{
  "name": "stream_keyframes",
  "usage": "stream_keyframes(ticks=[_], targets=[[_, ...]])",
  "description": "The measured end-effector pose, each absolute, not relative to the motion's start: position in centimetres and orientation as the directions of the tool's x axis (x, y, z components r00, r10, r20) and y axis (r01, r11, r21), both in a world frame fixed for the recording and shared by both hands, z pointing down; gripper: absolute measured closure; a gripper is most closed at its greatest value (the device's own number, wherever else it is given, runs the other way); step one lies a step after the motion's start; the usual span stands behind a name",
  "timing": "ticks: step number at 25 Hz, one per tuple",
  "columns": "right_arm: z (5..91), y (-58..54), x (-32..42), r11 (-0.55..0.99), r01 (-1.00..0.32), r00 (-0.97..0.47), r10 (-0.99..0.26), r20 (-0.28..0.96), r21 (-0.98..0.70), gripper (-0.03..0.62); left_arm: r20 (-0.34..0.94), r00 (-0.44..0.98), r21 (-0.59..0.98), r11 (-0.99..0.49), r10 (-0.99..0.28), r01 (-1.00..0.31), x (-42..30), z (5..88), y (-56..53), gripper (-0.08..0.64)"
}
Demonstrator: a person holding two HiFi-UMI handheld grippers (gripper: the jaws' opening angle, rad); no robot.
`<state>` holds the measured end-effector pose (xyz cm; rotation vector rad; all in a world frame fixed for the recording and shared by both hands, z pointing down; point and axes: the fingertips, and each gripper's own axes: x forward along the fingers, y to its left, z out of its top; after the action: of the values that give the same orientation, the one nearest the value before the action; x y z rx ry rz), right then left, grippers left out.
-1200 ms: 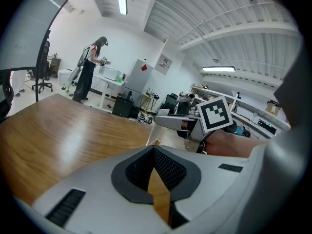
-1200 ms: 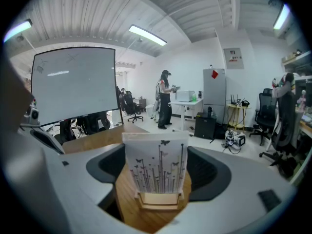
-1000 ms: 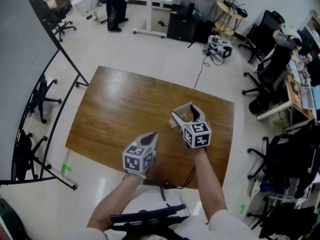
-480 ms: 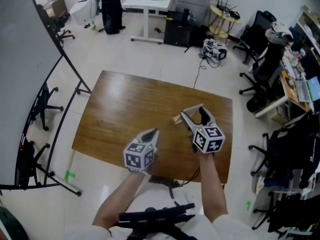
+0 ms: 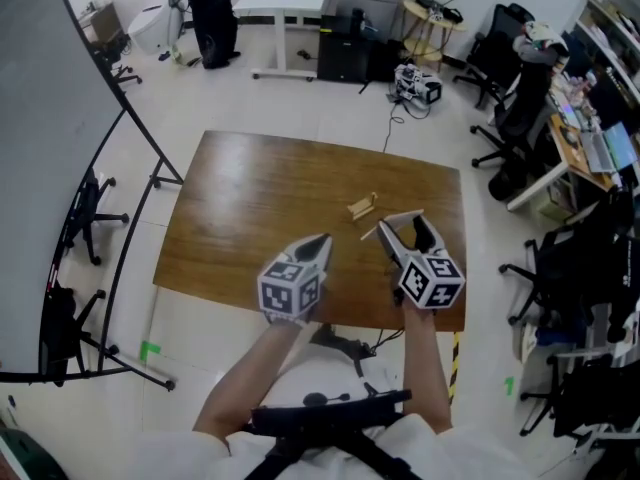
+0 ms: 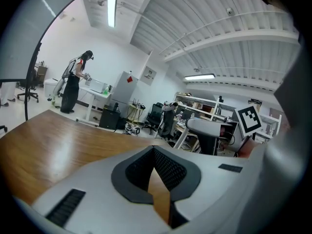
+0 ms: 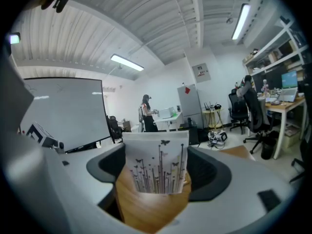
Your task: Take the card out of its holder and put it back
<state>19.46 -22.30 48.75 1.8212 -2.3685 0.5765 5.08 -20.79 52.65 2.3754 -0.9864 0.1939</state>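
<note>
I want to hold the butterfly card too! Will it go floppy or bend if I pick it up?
Probably fairly stiff: the card stands straight and flat in the right gripper, with no droop. It looks thin, so it is likely light. It seems held by its side edges, so too hard a pinch might bow it.
</note>
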Motion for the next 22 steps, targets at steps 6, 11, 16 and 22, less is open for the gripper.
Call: stream_keyframes(ticks=[6, 11, 16, 22], targets=[[49.5, -19.2, 20.6, 0.166, -0.948, -0.25, -0.917, 0.31, -0.272, 0.179, 0.32, 0.748, 0.437, -0.609, -0.582, -0.661, 6.2, 52.2, -18.7, 0.569], [49.3, -18.0, 21.4, 0.159, -0.949, -0.242, -0.921, 0.304, -0.274, 0.179, 0.313, 0.759, 0.438, -0.623, -0.571, -0.649, 7.0, 52.0, -17.7, 0.569], [49.4, -18.4, 22.2, 0.166, -0.946, -0.249, -0.921, 0.299, -0.277, 0.181, 0.317, 0.761, 0.428, -0.631, -0.566, -0.647, 7.6, 52.2, -17.5, 0.569], [48.8, -21.0, 22.3, 0.218, -0.942, -0.29, -0.912, 0.291, -0.254, 0.181, 0.333, 0.743, 0.438, -0.603, -0.58, -0.667, 7.7, 52.5, -18.1, 0.569]])
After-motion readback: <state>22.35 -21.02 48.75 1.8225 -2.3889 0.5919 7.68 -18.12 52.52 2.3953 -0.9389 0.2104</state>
